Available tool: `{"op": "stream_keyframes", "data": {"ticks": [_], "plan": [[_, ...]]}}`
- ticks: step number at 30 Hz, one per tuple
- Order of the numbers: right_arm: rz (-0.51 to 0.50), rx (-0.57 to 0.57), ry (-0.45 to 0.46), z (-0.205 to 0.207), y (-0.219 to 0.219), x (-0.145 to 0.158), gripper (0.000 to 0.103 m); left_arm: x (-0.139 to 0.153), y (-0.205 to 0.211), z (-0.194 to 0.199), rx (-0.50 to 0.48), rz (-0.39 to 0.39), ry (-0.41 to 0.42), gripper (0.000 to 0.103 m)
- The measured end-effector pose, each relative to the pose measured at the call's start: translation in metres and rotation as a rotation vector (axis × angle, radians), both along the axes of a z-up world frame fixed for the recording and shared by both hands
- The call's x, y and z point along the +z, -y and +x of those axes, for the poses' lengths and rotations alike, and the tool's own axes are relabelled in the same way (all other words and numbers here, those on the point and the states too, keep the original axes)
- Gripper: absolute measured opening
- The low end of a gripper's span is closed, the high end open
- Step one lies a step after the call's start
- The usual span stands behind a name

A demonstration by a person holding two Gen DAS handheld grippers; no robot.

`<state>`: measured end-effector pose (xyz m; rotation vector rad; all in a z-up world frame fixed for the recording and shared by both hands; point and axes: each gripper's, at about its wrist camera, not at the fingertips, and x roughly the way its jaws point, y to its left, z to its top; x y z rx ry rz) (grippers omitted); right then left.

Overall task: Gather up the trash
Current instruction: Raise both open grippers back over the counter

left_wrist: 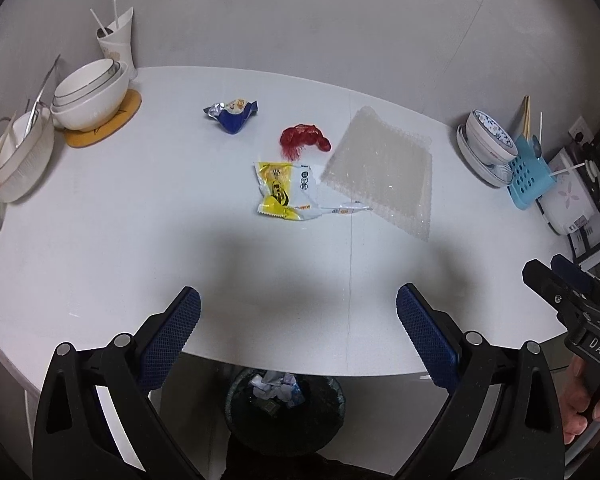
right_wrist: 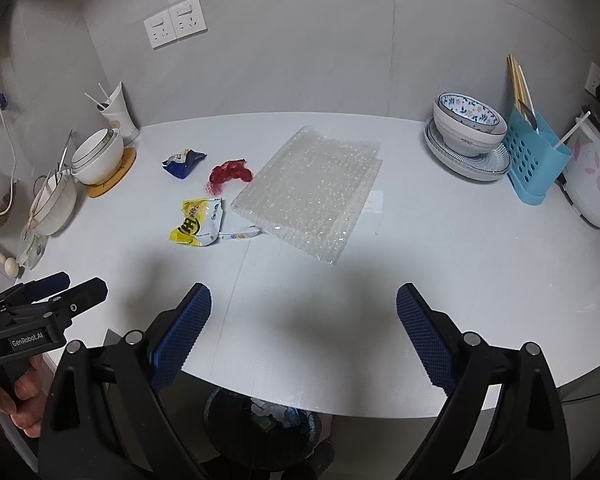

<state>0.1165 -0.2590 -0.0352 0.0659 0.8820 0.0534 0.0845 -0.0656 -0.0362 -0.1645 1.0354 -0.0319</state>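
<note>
Dark mesh wastebasket [left_wrist: 284, 412] under the near edge of the white tabletop [left_wrist: 140, 240] holds crumpled white and blue paper. On the table beyond it, all apart from the bin: yellow-and-white snack wrapper [left_wrist: 282, 192], its torn tail touching a clear bubble-wrap sheet [left_wrist: 380, 168]; red crumpled mesh net [left_wrist: 304, 140] just behind the wrapper; blue crumpled snack bag [left_wrist: 232, 114] further back left. Stacked white bowls [left_wrist: 90, 94] sit on an orange round coaster [left_wrist: 106, 124] far left of the bin; behind them a white paper cup [left_wrist: 118, 44] with white sticks. Far right, a blue-patterned white bowl [right_wrist: 468, 126] reading "PERFECT" sits on a ribbed plate [right_wrist: 466, 158], next to a blue perforated plastic utensil holder [right_wrist: 534, 160] with chopsticks. Left gripper [left_wrist: 298, 322] body reads "GenRobot.AI", right gripper [right_wrist: 304, 320] body reads "DAS". Both hover above the near table edge over the bin, blue-padded tongs spread wide, gripping nothing; a hand [right_wrist: 18, 400] wraps the left handle.
</note>
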Motion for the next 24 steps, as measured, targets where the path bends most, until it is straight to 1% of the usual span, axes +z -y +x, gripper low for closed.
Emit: {"op": "stream_keyframes", "data": {"ticks": [6, 11, 16, 20, 24], "plan": [[-0.015, -0.032, -0.01, 0.022, 0.0, -0.005, 0.09, -0.004, 0.0, 0.024, -0.008, -0.005, -0.016, 0.096], [-0.033, -0.045, -0.04, 0.043, -0.003, -0.012, 0.09, -0.013, -0.003, 0.045, -0.01, -0.014, -0.035, 0.096], [-0.042, -0.052, -0.079, 0.067, -0.006, -0.02, 0.09, -0.022, -0.009, 0.067, -0.012, 0.005, -0.047, 0.096], [-0.058, -0.053, -0.11, 0.09, -0.01, -0.03, 0.09, -0.035, -0.018, 0.087, 0.006, -0.006, -0.079, 0.096], [-0.047, -0.071, -0.149, 0.12, -0.012, -0.042, 0.09, -0.05, -0.024, 0.108, 0.008, -0.001, -0.105, 0.096]]}}
